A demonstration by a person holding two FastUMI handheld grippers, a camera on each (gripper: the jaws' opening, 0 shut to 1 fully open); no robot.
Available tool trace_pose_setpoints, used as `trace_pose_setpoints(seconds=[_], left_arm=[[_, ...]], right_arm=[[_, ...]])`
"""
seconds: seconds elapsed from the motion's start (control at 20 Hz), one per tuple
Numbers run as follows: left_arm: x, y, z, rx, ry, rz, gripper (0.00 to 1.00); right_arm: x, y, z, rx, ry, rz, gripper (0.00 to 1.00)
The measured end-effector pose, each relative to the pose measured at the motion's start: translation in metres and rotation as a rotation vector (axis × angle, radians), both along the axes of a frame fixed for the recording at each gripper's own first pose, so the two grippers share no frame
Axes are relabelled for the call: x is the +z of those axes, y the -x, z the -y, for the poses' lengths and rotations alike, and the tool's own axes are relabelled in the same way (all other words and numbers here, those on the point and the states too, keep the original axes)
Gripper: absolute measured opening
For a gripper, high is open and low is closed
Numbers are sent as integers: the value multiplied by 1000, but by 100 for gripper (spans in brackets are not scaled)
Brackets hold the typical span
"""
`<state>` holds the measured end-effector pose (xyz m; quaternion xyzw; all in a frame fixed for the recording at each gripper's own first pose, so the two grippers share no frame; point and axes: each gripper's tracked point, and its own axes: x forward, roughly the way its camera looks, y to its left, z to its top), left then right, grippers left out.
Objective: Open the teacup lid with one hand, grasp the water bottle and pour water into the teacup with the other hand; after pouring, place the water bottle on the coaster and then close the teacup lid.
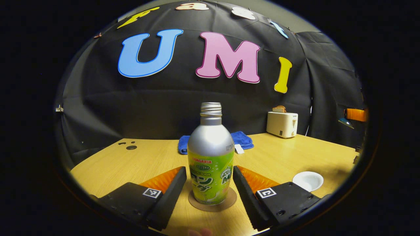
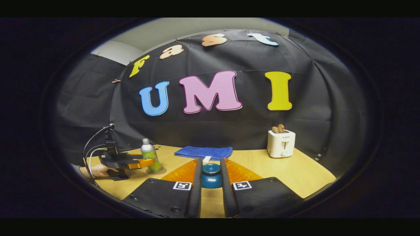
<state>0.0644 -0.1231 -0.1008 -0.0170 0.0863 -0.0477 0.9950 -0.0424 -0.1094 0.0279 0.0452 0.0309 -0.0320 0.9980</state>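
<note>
Cardboard coaster point(image 1: 213, 200) is carrying the upright water bottle point(image 1: 211, 157), standing dead ahead between the parted fingers of the left gripper point(image 1: 210, 186), which clear both its sides. Farther along the worktop point(image 2: 295, 170), the right gripper point(image 2: 210, 183) is sitting narrowed about the blue teacup point(image 2: 211, 177), whose lid point(image 1: 307, 181) is lying near the right edge.

Wooden table point(image 1: 282, 157). Blue towel point(image 1: 241, 139) folded at the back edge, white tag on it. White toaster point(image 1: 282, 124) back right, toast point(image 1: 279, 109) sticking out. Small white dish point(image 1: 307, 181) near right.
</note>
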Motion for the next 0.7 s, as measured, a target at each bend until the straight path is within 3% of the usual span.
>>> trace_pose_setpoints(seconds=[0.3, 0.4, 0.45, 0.7], left_arm=[[3, 53, -2, 9, 43, -2, 90], [12, 72, -7, 25, 28, 32, 90], [21, 81, -9, 33, 26, 60, 90], [40, 102, 1, -4, -12, 124, 90]], right_arm=[[-26, -18, -55, 107, -19, -50, 31], [-51, -29, -78, 140, -21, -102, 31], [-68, -34, -88, 155, -18, -139, 26], [-98, -56, -123, 194, -24, -209, 31]])
